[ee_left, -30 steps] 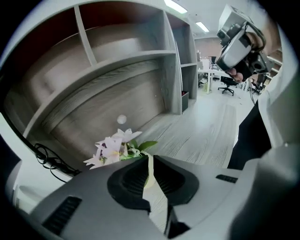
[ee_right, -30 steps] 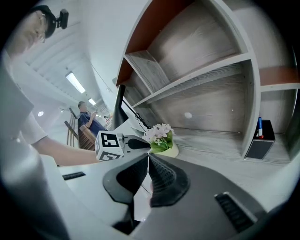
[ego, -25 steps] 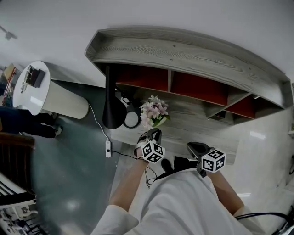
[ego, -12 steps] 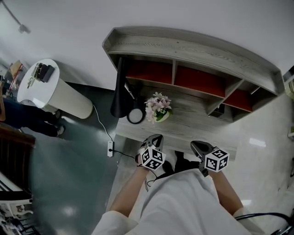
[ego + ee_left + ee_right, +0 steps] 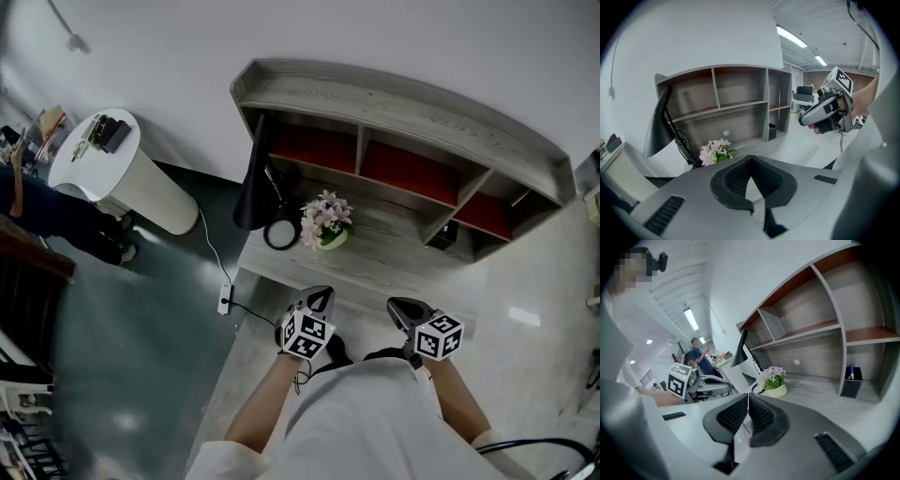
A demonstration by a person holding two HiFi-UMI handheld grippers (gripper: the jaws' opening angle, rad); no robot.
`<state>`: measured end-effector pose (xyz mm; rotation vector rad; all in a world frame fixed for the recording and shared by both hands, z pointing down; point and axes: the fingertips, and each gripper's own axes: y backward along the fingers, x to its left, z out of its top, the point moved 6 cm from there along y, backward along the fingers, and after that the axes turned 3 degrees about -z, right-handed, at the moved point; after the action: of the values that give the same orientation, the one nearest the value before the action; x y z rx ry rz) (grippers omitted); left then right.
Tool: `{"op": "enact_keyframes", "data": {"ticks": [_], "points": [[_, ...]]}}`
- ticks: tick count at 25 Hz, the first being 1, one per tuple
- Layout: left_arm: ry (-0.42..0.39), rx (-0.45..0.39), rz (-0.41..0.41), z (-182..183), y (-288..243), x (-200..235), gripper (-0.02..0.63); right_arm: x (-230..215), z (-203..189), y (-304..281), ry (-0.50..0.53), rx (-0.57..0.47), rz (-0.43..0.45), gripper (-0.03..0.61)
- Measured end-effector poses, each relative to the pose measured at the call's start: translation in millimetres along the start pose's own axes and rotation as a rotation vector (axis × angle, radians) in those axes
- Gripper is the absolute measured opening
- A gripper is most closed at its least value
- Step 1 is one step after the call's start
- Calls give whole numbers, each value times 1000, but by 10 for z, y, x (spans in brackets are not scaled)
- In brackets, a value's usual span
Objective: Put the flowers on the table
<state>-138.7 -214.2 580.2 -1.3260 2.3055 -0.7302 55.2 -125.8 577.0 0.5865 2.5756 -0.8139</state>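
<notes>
- L. gripper [image 5: 750, 158]: jaws are pressing together tip to tip, w/ nothing betw. them. It is hovering at the near edge of the table [image 5: 398, 262], pointing toward the table's back.
- R. gripper [image 5: 748, 395]: jaws are likewise meeting at the tips and gripping nothing. It is hovering at the same near edge of the table, further along to the right.
- Marker cubes [image 5: 307, 335]: one is riding on each gripper, on the side facing away from the table.
- Person in a white shirt [image 5: 356, 422]: is standing in front of the table, bare forearms reaching toward it.
- Flowers [image 5: 325, 216]: pink-white bunch is standing upright on the table's left part, toward the back, in a pale pot [image 5: 776, 391]. It is well apart from both grippers.
- Round white disc w/ dark rim [image 5: 279, 234]: is lying on the table just left of the flowers; what it is cannot be told.
- Black lamp [image 5: 253, 183]: is rising at the table's left end, behind the disc.
- Black pen holder [image 5: 851, 383]: is standing at the table's back right, under the shelf unit [image 5: 403, 103].
- Shelf unit: is running along the table's back, compartments w/ reddish panels.
- Power strip [image 5: 225, 300]: is lying on the floor off the table's left front corner, cable trailing.
- White round stand [image 5: 103, 159]: is standing well left of the table.
</notes>
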Motion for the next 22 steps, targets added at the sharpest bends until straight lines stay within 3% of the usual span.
{"op": "enact_keyframes", "data": {"ticks": [7,15,22], "points": [[235,-76,-1,-64,219,-433,9,-14,-114,319,40,35,57,18],[396,-160,44,-72,423,-1005,9,-125,-323,798,85,46,67,18],[440,-198,52,-67,630,-1568,10,-141,-520,1260,145,47,92,18]]}}
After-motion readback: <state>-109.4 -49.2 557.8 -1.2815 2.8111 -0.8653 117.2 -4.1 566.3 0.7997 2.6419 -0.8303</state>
